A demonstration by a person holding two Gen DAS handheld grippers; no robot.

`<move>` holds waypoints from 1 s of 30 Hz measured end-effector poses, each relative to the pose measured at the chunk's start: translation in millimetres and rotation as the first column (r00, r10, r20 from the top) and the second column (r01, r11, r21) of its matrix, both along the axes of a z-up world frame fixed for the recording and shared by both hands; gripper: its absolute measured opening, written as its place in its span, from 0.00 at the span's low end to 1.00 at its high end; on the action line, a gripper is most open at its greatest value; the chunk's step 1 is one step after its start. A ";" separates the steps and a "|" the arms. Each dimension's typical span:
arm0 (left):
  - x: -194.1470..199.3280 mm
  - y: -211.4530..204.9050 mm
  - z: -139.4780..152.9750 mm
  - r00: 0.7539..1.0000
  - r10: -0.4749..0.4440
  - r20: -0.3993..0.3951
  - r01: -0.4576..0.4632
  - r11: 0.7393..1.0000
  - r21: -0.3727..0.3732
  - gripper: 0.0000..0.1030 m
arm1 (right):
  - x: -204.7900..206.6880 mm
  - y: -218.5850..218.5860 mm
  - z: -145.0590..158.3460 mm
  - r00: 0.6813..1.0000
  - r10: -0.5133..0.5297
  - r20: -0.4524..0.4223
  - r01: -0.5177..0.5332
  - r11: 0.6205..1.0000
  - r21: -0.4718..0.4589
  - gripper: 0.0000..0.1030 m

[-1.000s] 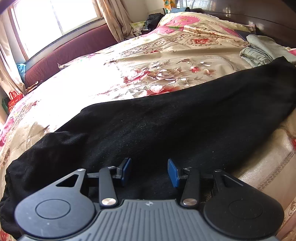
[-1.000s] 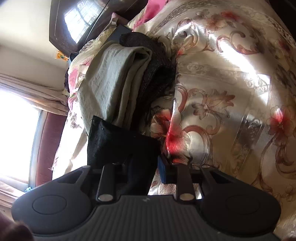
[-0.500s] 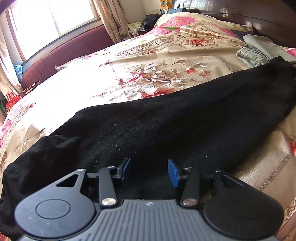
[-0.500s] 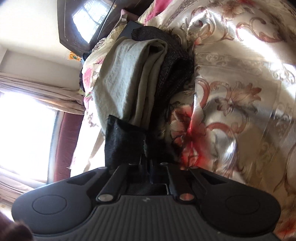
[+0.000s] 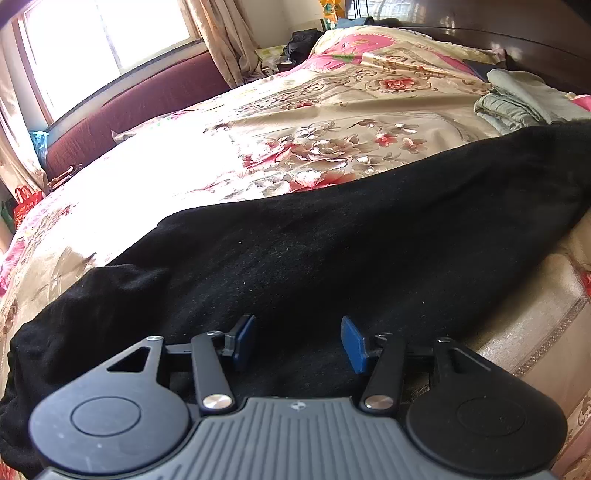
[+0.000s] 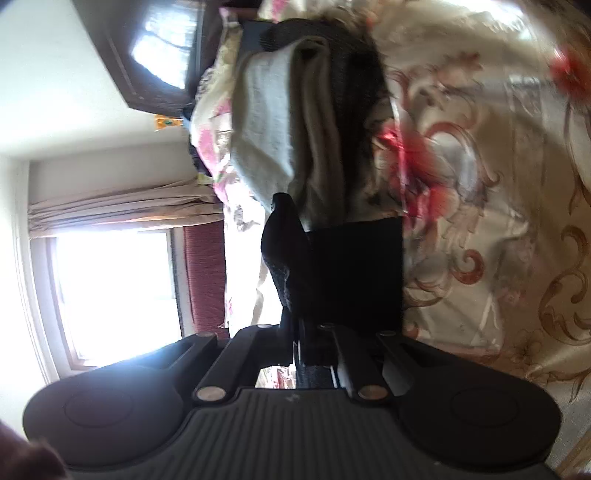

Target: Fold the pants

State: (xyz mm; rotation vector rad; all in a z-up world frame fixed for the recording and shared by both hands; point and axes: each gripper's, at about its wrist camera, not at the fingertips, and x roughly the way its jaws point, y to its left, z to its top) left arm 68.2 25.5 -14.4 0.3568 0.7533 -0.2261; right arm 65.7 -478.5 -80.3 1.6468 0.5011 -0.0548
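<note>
The left gripper (image 5: pixel 298 341) hovers with its blue pads spread apart, low over the black pants (image 5: pixel 332 258) stretched across the floral bedspread (image 5: pixel 295 122). The right gripper (image 6: pixel 300 345) is clamped on the pants' far end, lifting it near folded clothes (image 6: pixel 288 122).

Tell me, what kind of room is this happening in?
Most likely a home bedroom: black pants lie across a bed with a floral bedspread, folded clothes are stacked near the headboard, and a curtained window lets in daylight.
</note>
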 end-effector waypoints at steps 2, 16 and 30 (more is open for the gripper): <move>-0.6 1.2 1.3 1.000 0.005 0.004 -0.005 1.000 -0.005 0.63 | 8.5 8.0 -2.9 0.998 0.032 -0.051 -0.036 0.996 -0.078 0.04; 1.2 2.2 -3.0 1.000 0.003 0.003 -0.003 1.000 -0.017 0.64 | 21.7 -6.8 0.9 0.964 -0.036 -0.263 -0.073 0.916 -0.394 0.05; 0.3 1.8 -3.3 1.000 -0.009 -0.001 0.009 1.000 -0.012 0.64 | 41.3 -19.7 -24.4 0.970 0.073 -0.231 -0.143 0.942 -0.303 0.05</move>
